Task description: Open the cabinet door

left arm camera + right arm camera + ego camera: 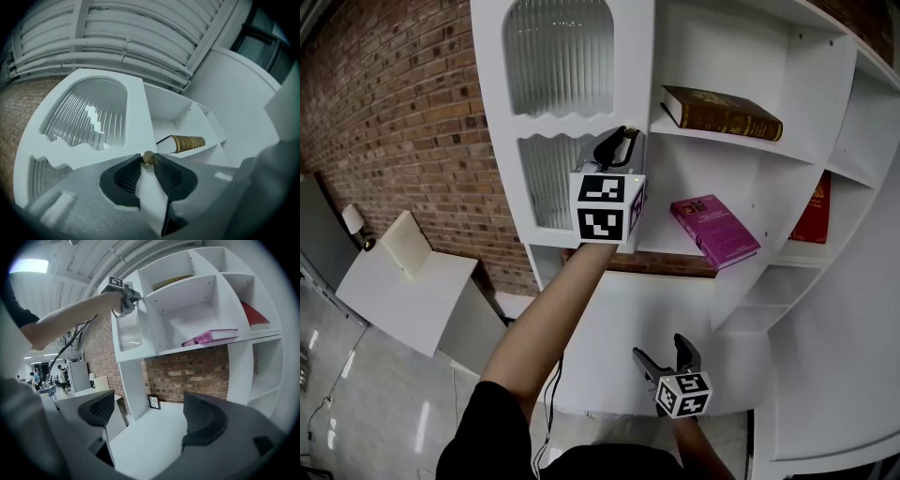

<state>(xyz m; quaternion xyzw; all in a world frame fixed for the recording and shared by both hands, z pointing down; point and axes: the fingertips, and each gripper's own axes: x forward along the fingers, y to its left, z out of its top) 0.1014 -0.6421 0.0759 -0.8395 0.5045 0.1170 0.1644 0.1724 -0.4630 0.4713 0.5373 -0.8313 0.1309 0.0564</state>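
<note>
The white cabinet door has two ribbed glass panes and stands at the left of the shelf unit. Its small brass knob sits near the door's right edge. My left gripper is raised to that edge, and in the left gripper view its jaws are shut on the knob, one black pad on each side. The right gripper view shows the same door with the left gripper at it. My right gripper hangs low in front of the unit, open and holding nothing.
Open shelves to the right of the door hold a brown book, a magenta book and a red book. A small framed picture stands on the lower ledge. A brick wall and a white low cabinet are at the left.
</note>
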